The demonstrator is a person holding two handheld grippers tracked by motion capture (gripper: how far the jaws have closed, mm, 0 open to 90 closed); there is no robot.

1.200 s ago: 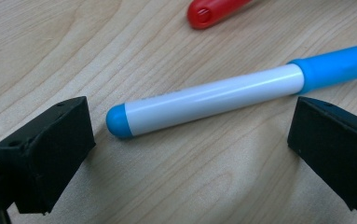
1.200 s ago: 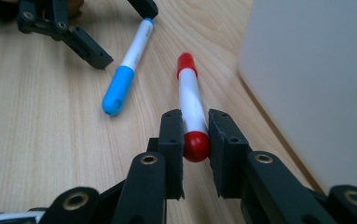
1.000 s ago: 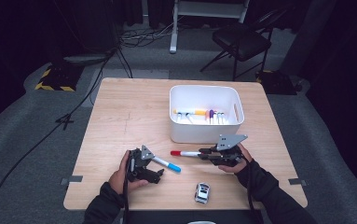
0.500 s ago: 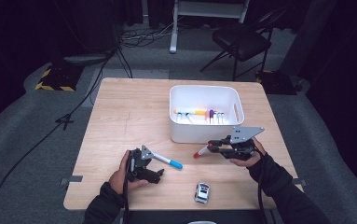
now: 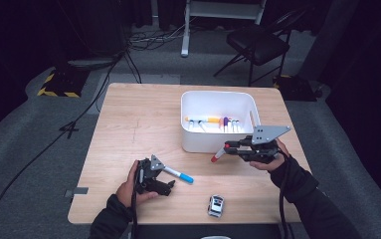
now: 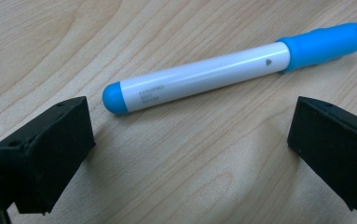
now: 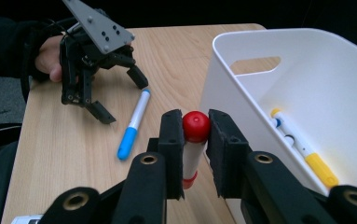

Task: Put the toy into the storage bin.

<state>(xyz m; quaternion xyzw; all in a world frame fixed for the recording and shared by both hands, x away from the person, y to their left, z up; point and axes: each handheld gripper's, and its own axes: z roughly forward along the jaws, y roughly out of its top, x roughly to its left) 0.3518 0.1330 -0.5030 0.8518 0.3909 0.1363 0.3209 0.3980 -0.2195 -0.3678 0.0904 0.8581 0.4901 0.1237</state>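
Wooden table (image 5: pixel 128 129) seen from above, with a white bin (image 5: pixel 218 102) toward its far right part. Inside the bin, a row of markers (image 5: pixel 213 121) lying on the floor, among them a yellow-capped one.

Right gripper (image 5: pixel 229 148) held above the table just in front of the bin's near wall, pointing left, jaws clamped on a red marker (image 5: pixel 218 154). Red tip slanting down and left past the jaws, clear of the tabletop. Close up along the right gripper (image 7: pixel 195 135): red marker (image 7: pixel 195 140) pinched between the two black pads near its rounded red end, white bin (image 7: pixel 241 60) immediately to the right, rim close by.

Left gripper (image 5: pixel 167 178) resting low at the near left of the table, jaws spread wide, gripping nothing. Blue marker (image 5: pixel 178 174) lying flat on the wood just ahead of those jaws, blue cap pointing right. Close up along the left gripper (image 6: pixel 190 140): blue marker (image 6: pixel 232 70) lying across the gap beyond the two pads, untouched by either.

Small toy car (image 5: pixel 216 205) near the front edge, apart from both grippers
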